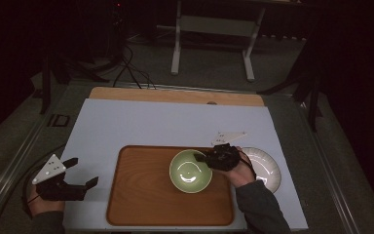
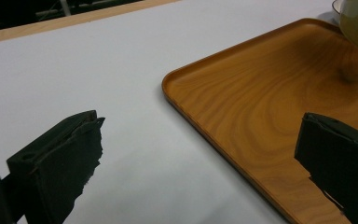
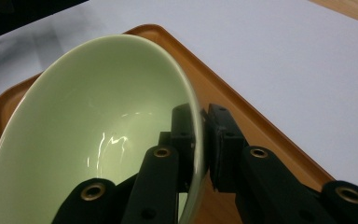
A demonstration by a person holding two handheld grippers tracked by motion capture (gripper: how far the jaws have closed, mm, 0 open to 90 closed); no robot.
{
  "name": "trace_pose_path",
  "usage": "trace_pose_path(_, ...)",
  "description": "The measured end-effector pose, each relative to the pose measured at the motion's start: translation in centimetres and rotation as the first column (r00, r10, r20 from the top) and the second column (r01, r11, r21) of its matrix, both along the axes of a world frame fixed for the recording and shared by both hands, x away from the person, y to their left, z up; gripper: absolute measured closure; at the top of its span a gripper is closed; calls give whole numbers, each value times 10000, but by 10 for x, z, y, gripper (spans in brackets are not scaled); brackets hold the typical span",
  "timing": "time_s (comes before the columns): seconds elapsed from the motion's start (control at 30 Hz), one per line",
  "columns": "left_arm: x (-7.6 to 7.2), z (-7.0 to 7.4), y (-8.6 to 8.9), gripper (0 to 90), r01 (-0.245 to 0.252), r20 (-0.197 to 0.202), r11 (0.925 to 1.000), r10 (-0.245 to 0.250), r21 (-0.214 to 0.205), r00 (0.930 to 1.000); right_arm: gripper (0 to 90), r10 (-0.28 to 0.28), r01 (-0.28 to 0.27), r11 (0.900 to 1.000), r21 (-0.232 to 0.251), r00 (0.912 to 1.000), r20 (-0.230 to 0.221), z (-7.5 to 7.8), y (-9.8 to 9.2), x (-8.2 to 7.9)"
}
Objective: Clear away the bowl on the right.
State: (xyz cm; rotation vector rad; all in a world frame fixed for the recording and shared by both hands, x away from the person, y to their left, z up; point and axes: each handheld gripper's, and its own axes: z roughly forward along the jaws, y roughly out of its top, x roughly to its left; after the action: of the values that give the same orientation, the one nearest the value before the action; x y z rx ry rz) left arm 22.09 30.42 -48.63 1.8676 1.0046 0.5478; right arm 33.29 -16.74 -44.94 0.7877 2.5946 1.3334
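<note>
The pale green bowl was round, glossy and smooth, its inside catching streaks of light, and it stood on the wooden tray, toward the tray's two o'clock corner. The right gripper was clamped on the bowl's rim at about two o'clock, one black jaw inside the wall and one outside, as the right gripper view showed. Just beside that hand, at three o'clock from the bowl, a white plate lay on the pale blue-grey tabletop. The tray was a rounded rectangle with a raised lip and visible grain. The left gripper hovered off the tray's nine o'clock edge, jaws wide apart and holding nothing.
</note>
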Motion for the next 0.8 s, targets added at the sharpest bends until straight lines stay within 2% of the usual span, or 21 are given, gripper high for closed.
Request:
trace_pose_path(0.47, -1, 1, 0, 7, -14, 60, 10000, 14, -15, 10000, 815, 221, -220, 9997, 83, 9997, -74, -2, 11, -1)
trace_pose_path(0.8, -1, 1, 0, 7, -21, 84, 10000, 21, 12, 10000, 814, 347, -346, 9994, 66, 9992, -201, -10, 17, -2)
